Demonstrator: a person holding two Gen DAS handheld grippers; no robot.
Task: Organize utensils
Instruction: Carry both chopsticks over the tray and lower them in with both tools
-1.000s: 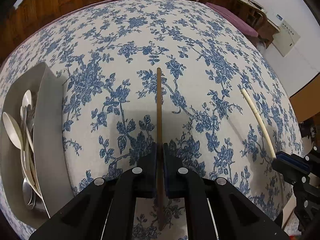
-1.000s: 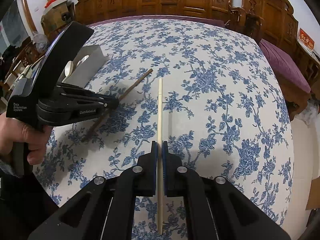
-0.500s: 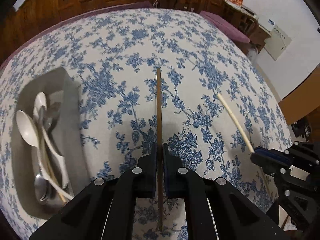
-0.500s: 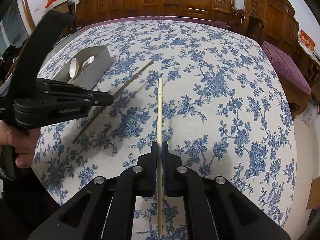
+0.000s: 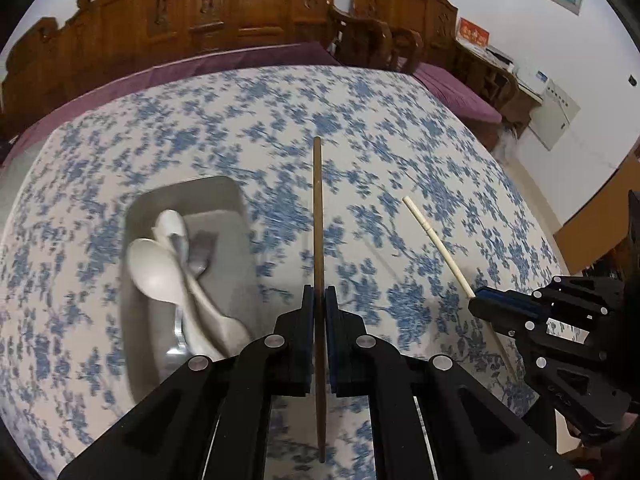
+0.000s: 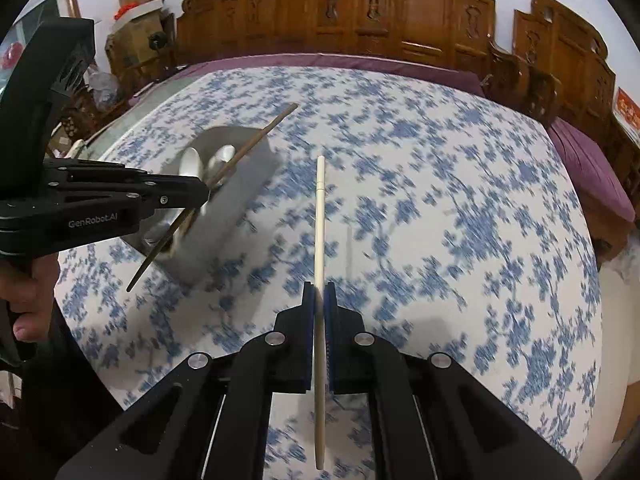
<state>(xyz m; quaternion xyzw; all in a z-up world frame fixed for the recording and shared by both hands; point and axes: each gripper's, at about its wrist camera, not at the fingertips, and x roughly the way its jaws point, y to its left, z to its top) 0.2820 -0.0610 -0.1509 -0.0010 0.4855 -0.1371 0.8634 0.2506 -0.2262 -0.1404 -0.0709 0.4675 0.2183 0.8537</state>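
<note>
The left gripper [image 5: 319, 300] has its fingers closed tight on a dark brown chopstick [image 5: 317, 216], held in the air just right of the grey tray [image 5: 240, 240]. The tray sits on the floral-clothed bench [image 5: 420, 168] and holds white spoons [image 5: 160, 272]. The right gripper [image 6: 319, 296] clamps a cream chopstick [image 6: 319, 216], well right of the tray.

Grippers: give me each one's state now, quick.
Left gripper: closed on the brown chopstick.
Right gripper: closed on the white chopstick.
</note>
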